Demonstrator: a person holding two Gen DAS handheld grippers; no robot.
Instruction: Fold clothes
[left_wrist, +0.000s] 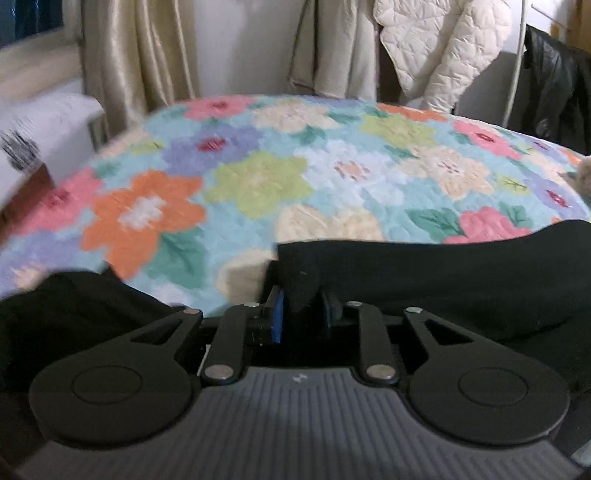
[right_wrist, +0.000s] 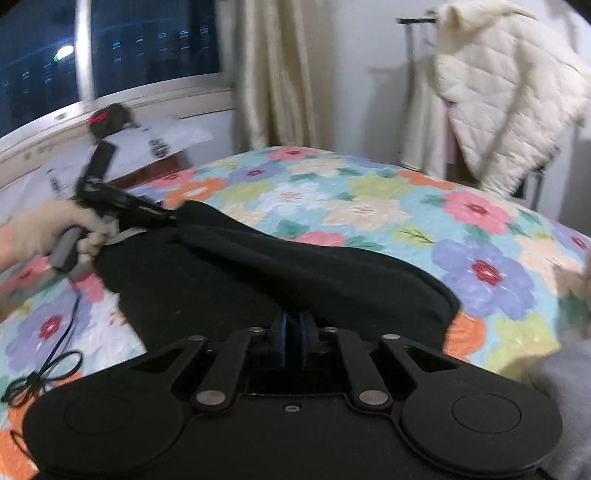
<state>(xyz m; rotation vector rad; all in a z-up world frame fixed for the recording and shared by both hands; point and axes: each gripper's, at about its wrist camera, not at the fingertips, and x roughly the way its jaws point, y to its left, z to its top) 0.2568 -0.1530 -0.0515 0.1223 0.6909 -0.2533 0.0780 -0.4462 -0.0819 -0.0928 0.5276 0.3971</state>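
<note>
Your right gripper (right_wrist: 291, 332) has its blue pads drawn nearly together on the near hem of the black garment (right_wrist: 295, 273), with cloth bunched directly at the tips; I judge that a firm pinch. Your left gripper (left_wrist: 301, 304) stands a little wider, and a black fold of the same garment hangs down between its pads; the pads appear to nip that fold, though blur leaves the contact less certain. In the right wrist view that left gripper is at the garment's far left end, carried by your gloved hand (right_wrist: 55, 229). The garment lies on the floral quilt (right_wrist: 369, 192), raised along a ridge between the two grips. That ridge is its long axis, running from the left gripper down to the right gripper, across the quilt's near half. Each hand holds one end, so neither is nearer. I judge the fold must carry that edge over toward the quilt's far side, both ends travelling together.
</note>
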